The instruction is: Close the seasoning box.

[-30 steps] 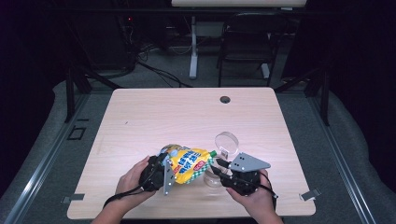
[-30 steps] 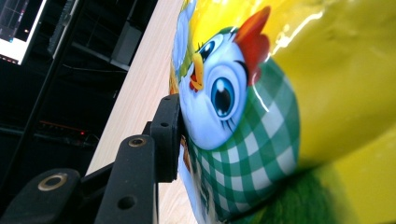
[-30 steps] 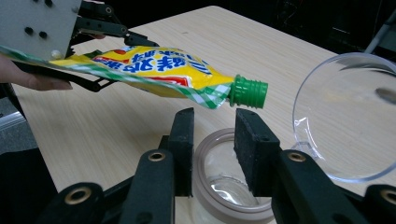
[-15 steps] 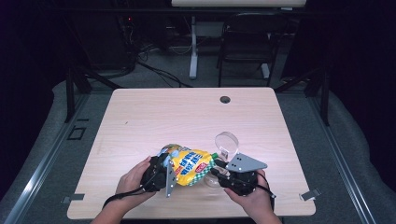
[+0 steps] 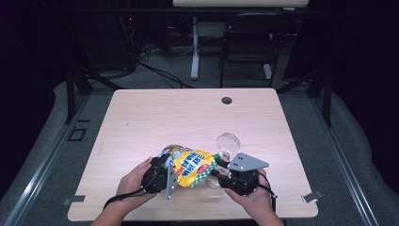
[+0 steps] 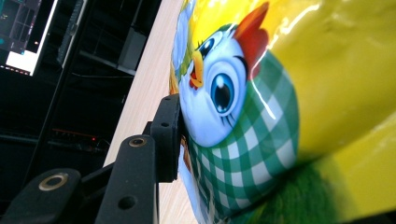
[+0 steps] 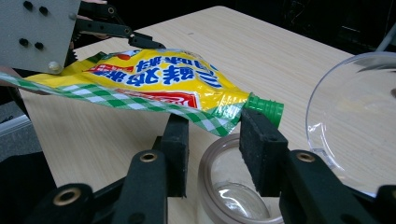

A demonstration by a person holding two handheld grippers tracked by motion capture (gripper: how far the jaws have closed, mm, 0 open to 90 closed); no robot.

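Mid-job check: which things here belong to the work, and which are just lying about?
In the job:
- pouch, in left gripper
- green spout
- jar, open, below spout
- right gripper, jaws just opened

Lying about:
- clear lid
- chair

surface: light wood table (image 5: 164, 113) | on it: clear jar (image 7: 233, 196), round clear lid (image 5: 228, 141)
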